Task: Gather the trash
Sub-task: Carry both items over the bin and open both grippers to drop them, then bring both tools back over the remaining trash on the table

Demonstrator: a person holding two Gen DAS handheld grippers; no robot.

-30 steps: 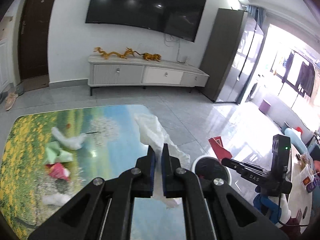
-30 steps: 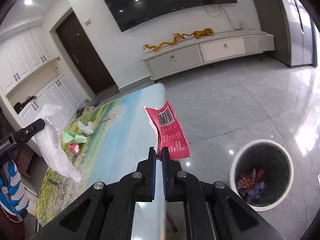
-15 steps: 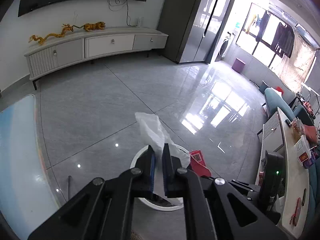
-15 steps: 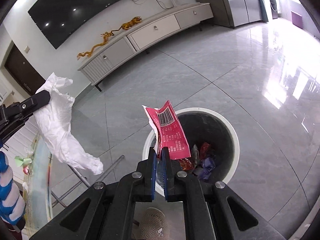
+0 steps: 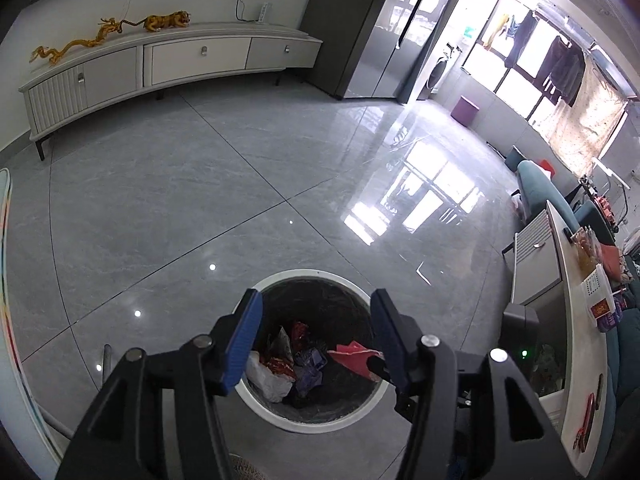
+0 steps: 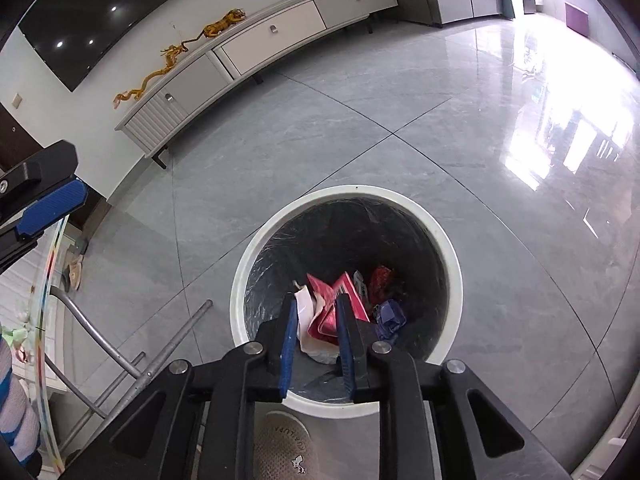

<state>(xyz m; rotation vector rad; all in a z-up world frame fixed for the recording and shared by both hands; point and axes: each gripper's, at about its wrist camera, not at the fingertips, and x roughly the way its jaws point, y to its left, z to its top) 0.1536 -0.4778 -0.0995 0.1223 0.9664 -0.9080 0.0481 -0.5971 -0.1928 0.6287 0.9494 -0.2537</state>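
Note:
The white-rimmed trash bin [image 5: 304,424] stands on the floor right under both grippers. My left gripper [image 5: 316,336] hangs over it with jaws wide and still opening, nothing between them. The white plastic bag [image 5: 266,376] lies loose in the bin among red and purple wrappers. In the right wrist view my right gripper [image 6: 316,304] points down into the bin [image 6: 240,280]; its jaws are opening. The red barcode packet [image 6: 326,314] shows in the gap, loose, with no pad pressing on it. The white bag [image 6: 320,354] lies below it. One blue pad of the left gripper [image 6: 52,204] shows at the left edge.
The table's rim [image 6: 44,320] and its metal legs [image 6: 120,360] are close on the left of the bin. A slipper [image 6: 280,440] sits just in front of it. A white TV cabinet [image 5: 160,60] lines the far wall; a white side table [image 5: 576,320] stands at right.
Both grippers swung from the table over to the bin and tipped downward. The left jaws opened and the white bag dropped in. The right jaws parted from the red packet.

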